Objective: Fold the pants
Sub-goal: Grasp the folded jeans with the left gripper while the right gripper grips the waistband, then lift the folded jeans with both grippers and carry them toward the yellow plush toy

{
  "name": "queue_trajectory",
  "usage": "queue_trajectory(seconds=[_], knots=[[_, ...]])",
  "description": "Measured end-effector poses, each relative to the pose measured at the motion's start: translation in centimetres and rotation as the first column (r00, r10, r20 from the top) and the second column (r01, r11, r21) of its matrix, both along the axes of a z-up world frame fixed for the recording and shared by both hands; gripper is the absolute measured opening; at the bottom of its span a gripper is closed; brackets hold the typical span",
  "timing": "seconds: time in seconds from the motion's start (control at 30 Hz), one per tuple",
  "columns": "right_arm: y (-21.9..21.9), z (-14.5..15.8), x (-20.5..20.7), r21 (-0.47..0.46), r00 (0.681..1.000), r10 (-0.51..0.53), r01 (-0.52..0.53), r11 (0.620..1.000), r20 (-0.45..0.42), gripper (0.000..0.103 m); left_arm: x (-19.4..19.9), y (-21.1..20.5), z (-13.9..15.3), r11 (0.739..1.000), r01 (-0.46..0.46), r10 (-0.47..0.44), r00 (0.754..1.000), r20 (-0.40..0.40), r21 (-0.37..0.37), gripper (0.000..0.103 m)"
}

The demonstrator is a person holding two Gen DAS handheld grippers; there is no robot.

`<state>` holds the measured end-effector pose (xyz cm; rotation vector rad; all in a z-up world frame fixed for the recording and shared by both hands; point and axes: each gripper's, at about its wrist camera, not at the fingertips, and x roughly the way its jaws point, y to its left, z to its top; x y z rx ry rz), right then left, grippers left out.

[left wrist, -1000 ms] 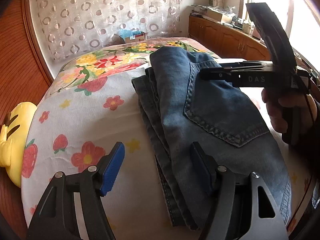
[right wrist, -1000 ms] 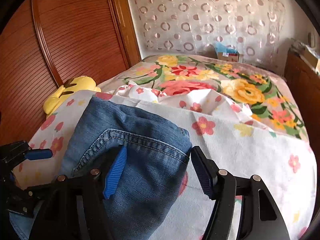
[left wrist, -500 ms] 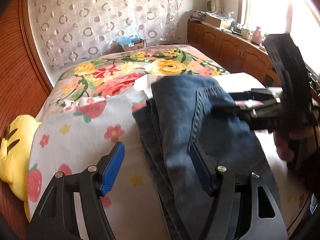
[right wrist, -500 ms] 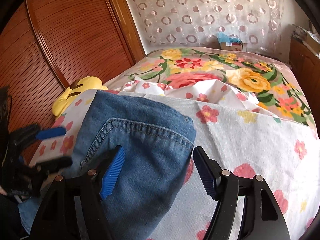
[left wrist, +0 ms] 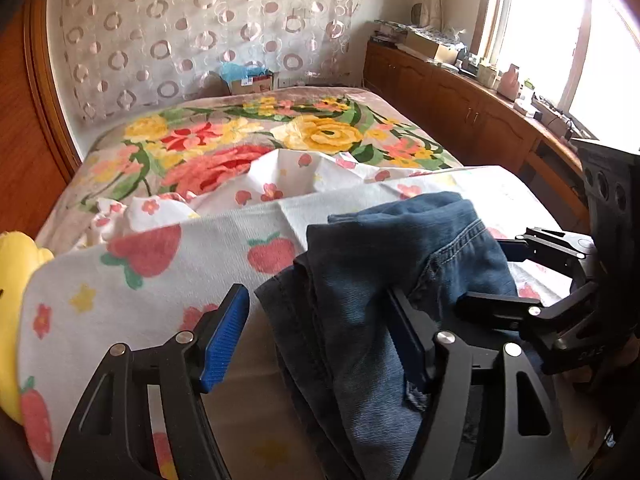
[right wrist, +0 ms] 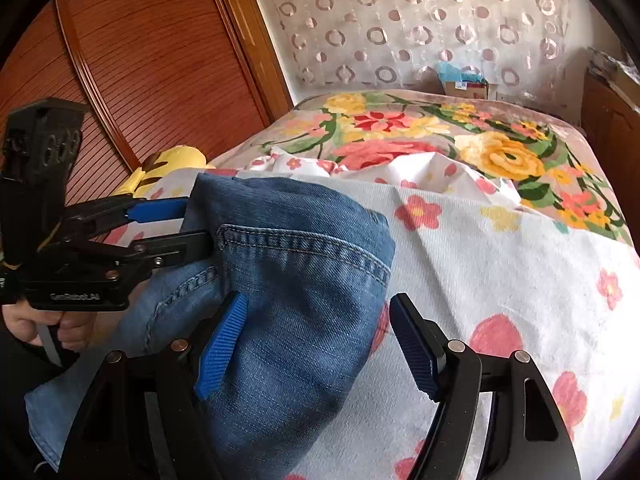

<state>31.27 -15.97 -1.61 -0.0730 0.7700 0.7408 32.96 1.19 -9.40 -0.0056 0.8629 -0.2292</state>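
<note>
Over folded jeans point(right wrist: 288, 280), both jaws parted, empty

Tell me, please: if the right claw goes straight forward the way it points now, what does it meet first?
Most likely the folded jeans: the denim already lies between the open fingers of the right claw. Beyond it is only the flowered sheet, though depth is hard to judge here.

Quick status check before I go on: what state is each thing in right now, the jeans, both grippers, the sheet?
jeans: folded into a thick stack, lying on the bed.
left gripper: open, straddling the jeans' edge, not clamped.
right gripper: open over the jeans; jaws have just been opening, denim between them, not pressed.
strawberry sheet: spread under the jeans, bunched at its far edge.
</note>
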Motion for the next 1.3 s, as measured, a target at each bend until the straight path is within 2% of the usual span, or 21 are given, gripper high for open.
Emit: queue_trajectory(seconds=[0.13, 0.33, 0.43, 0.53, 0.6, 0.7, 0.8, 0.9, 1.3], knots=[[0.2, -0.3, 0.4, 0.016, 0.999, 0.012, -0.011, 1.0, -0.032, 0.076, 0.0, 0.5, -0.5, 0.998, 0.0, -0.002, 1.0, -0.025, -0.057, 0.07], [0.5, -0.2, 0.3, 0.009, 0.999, 0.026, -0.026, 1.0, -0.02, 0.075, 0.1, 0.4, -0.8, 0.996, 0.0, -0.005, 0.998, -0.062, -0.09, 0.07], [0.8, -0.2, 0.2, 0.01, 0.999, 0.044, -0.044, 0.999, -0.018, 0.071, 0.0, 0.1, -1.0, 0.994, -0.001, -0.008, 0.997, -0.077, -0.11, 0.07], [0.6, -0.2, 0.1, 0.022, 0.999, 0.05, -0.049, 0.999, -0.015, 0.062, -0.2, -0.4, -0.7, 0.993, 0.017, -0.025, 0.997, -0.07, -0.118, 0.055], [0.4, -0.1, 0.0, 0.032, 0.999, 0.051, -0.05, 0.998, -0.007, 0.05, -0.4, -0.8, -0.5, 0.994, 0.03, -0.036, 0.998, -0.061, -0.104, 0.046], [0.3, 0.0, -0.2, 0.056, 0.998, 0.066, -0.066, 0.996, 0.006, 0.037, -0.9, -1.2, 0.1, 0.997, 0.03, -0.033, 0.998, -0.045, -0.07, 0.036], [0.1, 0.2, -0.6, 0.071, 0.997, 0.075, -0.076, 0.995, 0.02, 0.028, -1.2, -0.9, 0.5, 0.996, 0.03, -0.033, 0.999, -0.04, -0.082, 0.028], [-0.1, 0.9, -1.1, 0.088, 0.995, 0.086, -0.089, 0.992, 0.043, 0.025, -2.1, -0.7, 1.7, 0.996, 0.03, -0.031, 0.999, -0.017, -0.083, 0.024], [0.4, 4.2, -5.1, 0.093, 0.982, 0.113, -0.128, 0.987, 0.148, 0.022, -5.7, 0.9, 6.1, 0.996, 0.004, 0.003, 0.996, 0.087, -0.085, 0.023]])
